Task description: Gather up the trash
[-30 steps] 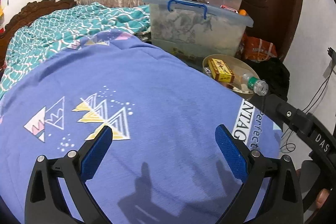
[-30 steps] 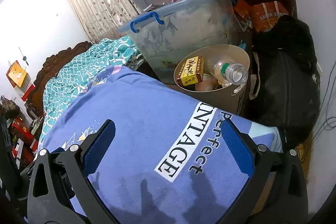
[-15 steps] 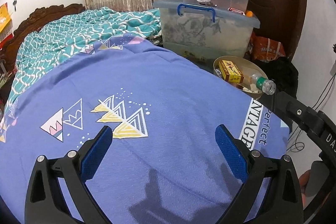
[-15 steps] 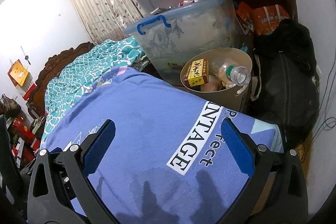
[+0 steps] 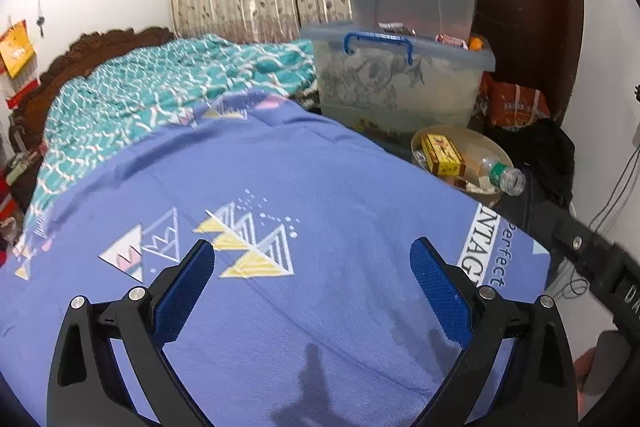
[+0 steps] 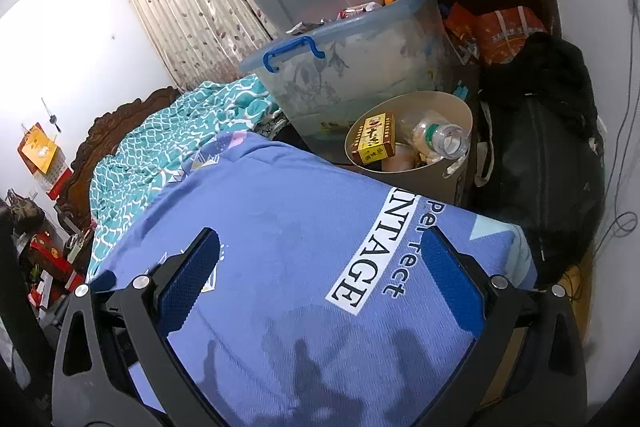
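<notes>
Open blue bedsheet ahead; stacked storage bins behind full wastebasket.

Both grippers: black frames, blue textured pads, 4 silver screws each.

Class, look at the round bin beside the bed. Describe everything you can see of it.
The bin is a round, beige, open-topped container, plastic by its look, standing upright beyond the bed's corner, before the clear storage tub. It looks nearly full: a yellow and red box leans inside, and a clear plastic bottle with a green label pokes over the rim. Neither hand-held gripper touches it.
</notes>
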A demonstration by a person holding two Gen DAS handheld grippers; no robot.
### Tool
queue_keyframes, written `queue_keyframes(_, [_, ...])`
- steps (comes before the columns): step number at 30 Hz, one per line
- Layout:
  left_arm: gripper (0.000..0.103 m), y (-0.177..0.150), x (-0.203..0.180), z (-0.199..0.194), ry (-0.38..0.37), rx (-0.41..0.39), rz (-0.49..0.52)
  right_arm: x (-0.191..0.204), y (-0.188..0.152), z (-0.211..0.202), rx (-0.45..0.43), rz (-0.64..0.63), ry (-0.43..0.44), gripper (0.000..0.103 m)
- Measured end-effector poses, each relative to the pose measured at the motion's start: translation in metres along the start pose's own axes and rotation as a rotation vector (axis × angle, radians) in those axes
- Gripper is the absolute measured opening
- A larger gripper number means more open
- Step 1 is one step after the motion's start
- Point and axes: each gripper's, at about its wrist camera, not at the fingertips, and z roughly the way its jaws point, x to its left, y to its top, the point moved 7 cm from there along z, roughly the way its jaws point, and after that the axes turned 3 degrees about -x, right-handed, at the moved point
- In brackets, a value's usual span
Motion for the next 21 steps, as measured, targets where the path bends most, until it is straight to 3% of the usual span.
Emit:
queue_keyframes(12, [0.094, 0.017, 0.009, -0.028, 0.063, -0.077, -0.007, 0.001, 0.015, -0.028, -0.107, 0.015, 0.009, 0.100])
queue_keyframes(21, [0.094, 0.025, 0.017, -0.044, 0.096, -0.102, -0.018, 0.004, 0.016, -0.033, -0.108, 0.022, 0.024, 0.100])
